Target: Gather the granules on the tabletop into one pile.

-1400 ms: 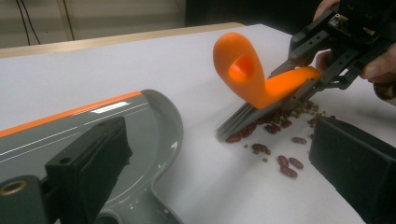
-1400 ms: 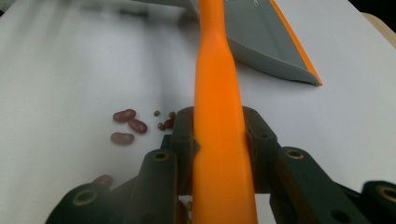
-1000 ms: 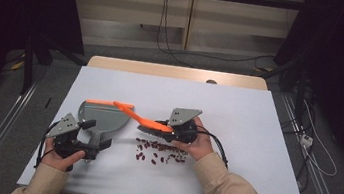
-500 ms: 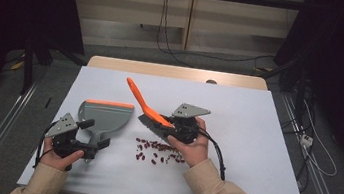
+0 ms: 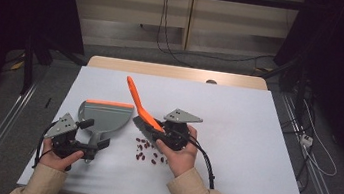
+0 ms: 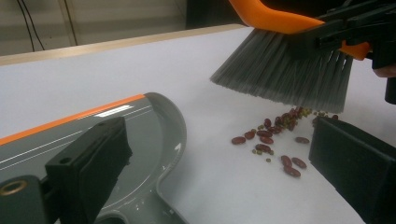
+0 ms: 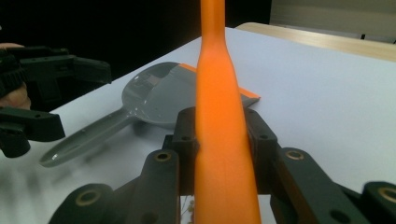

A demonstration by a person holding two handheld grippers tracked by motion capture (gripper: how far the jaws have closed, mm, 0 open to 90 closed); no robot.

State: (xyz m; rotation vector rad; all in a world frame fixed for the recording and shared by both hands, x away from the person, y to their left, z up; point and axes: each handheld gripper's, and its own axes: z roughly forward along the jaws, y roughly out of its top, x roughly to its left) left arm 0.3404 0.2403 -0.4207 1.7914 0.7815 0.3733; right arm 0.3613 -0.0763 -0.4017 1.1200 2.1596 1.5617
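Hand brush (image 5: 139, 108), 1 pc, orange handle, clamped in right gripper (image 5: 161, 132); dustpan (image 5: 105, 117), 1 pc; left gripper (image 5: 92, 135) jaws apart, empty; red beans (image 5: 148, 151), approx. a dozen.

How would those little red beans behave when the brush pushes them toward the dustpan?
The beans look small, smooth and rounded, so they would probably roll and scatter rather than slide together. The brush has long soft bristles that likely bend, so a few may slip past. The dustpan lies flat nearby; its low lip should let most in.
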